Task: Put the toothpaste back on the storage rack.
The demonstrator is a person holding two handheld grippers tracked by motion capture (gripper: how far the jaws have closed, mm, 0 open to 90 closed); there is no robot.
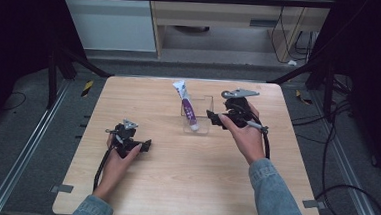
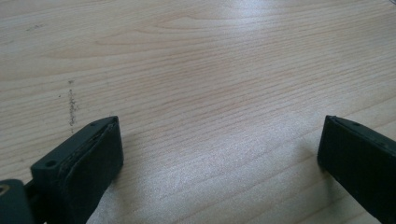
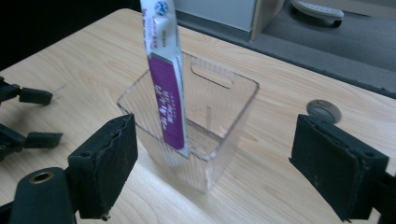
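Risk, bin: clear, square-sided plastic bin [image 3: 196,126] is light and stands free on the pale wooden table [image 1: 183,187]; a jaw of the right gripper [image 1: 219,119] clipping its wall could slide or tip it.
Risk, tube: white-and-purple soft plastic tube [image 3: 166,84] leans inside the bin, cap end down, upper half above the rim; a nudge to the bin could topple it out.
Left gripper [image 1: 143,145]: nearer than the bin and well apart from it, resting low on the table; jaws spread wide over bare wood, nothing between them.
Left hand [image 1: 118,155]: wrapped round the gripper body, forearm low.
Right gripper: just beside the bin, level with it, pointed at its wall; jaws spread, holding nothing.
Right hand [image 1: 249,138]: raised off the table, wrist bent toward the bin.
Beyond the bin: small round silver disc [image 3: 323,110] on the table.
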